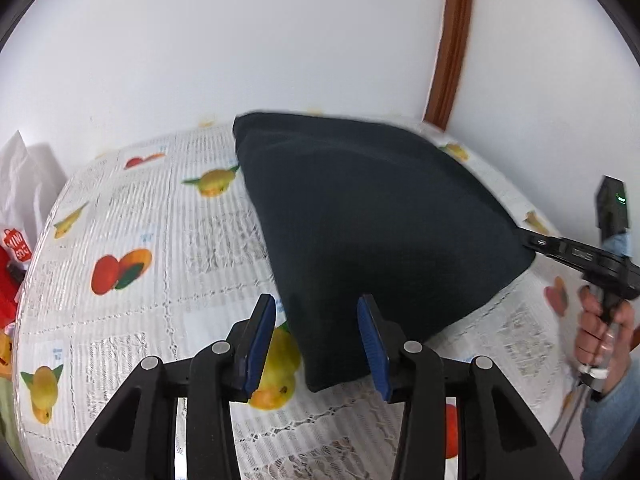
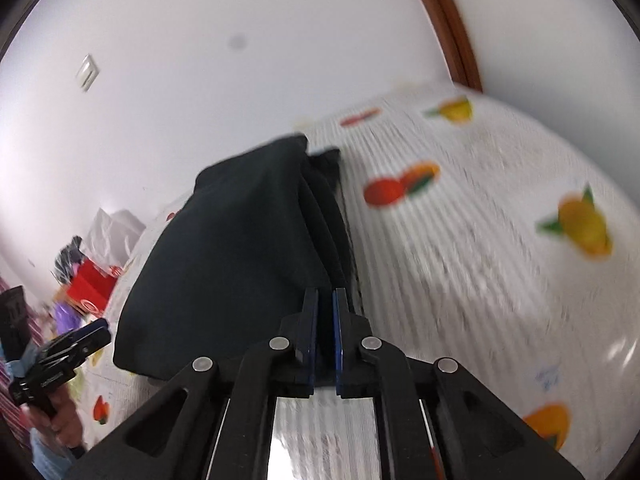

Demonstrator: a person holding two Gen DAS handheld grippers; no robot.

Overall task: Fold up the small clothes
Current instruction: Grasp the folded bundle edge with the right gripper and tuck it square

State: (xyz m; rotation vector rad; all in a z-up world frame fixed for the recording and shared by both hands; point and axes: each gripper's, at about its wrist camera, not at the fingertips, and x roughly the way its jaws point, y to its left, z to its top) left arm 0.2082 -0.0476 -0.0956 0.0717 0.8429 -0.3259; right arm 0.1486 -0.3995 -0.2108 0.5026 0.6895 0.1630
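Counter [image 1: 132, 220]: covered by a white cloth printed with fruit and blocks of text; it carries the garment.

Dark garment [image 1: 372, 216]: navy or black fabric, doubled over into a rough triangle. Its near lower corner rests on the counter in front of the left gripper; its right-hand corner is drawn up and out to a point. From the right wrist camera it hangs as a draped slope with several layered edges running down into the jaws, the far end lying on the counter.

Right gripper [image 2: 325, 300]: jaws almost closed, blue pads clamped on the garment's bunched edge. In the left wrist view it shows at the right, pinching the drawn-out corner, with a hand [image 1: 604, 328] on its handle.

Left gripper [image 1: 316, 308]: jaws wide apart, holding nothing; the garment's lower corner lies between and just ahead of the blue pads [image 1: 262, 344].

Red bag [image 1: 14, 252]: beside the counter's left edge.
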